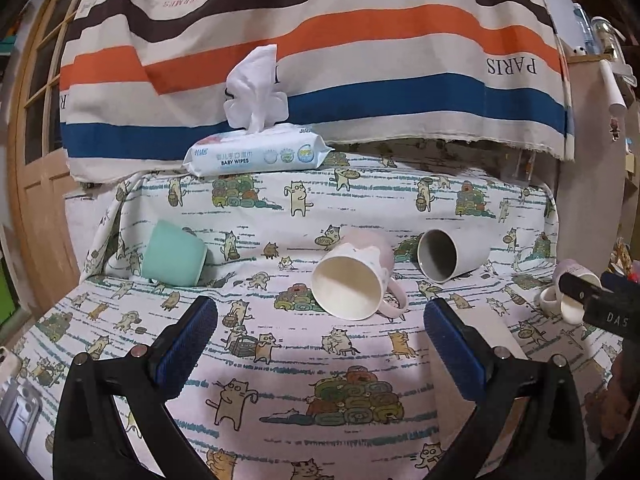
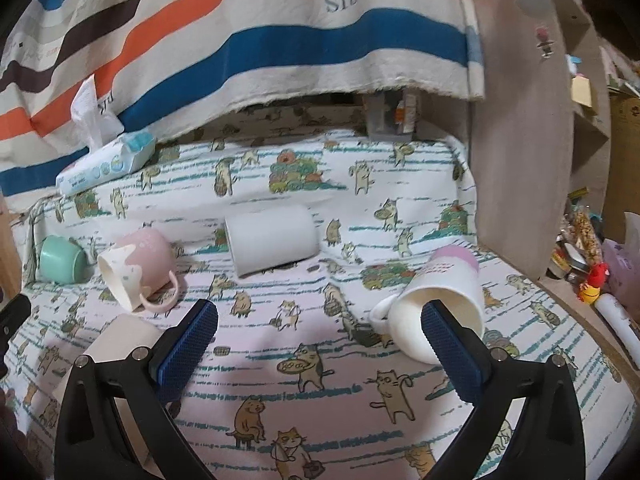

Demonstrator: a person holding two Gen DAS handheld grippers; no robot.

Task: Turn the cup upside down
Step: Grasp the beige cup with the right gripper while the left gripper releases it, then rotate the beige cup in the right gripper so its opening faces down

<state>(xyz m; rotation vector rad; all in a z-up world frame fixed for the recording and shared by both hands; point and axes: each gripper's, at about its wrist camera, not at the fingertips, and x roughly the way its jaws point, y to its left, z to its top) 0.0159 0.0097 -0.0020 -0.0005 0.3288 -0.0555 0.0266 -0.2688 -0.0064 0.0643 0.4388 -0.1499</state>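
Observation:
Several cups lie on their sides on the cat-print cloth. A pink mug with a handle [image 1: 352,276] lies just ahead of my open left gripper [image 1: 320,312]; it also shows in the right wrist view [image 2: 136,268]. A white cup [image 1: 452,254] [image 2: 272,240] lies behind it, a mint cup [image 1: 172,258] [image 2: 60,260] at the left. A white mug with a purple base [image 2: 440,308] lies at the right; my open right gripper [image 2: 320,316] has its right finger in front of that mug's mouth. The mug and right gripper show at the left view's right edge [image 1: 572,296].
A baby wipes pack [image 1: 256,152] [image 2: 108,160] sits at the back under a striped hanging cloth [image 1: 320,60]. A wooden door frame [image 1: 36,184] stands left; shelves with clutter [image 2: 592,248] stand right. A pale cylinder [image 2: 128,332] lies by my right gripper's left finger.

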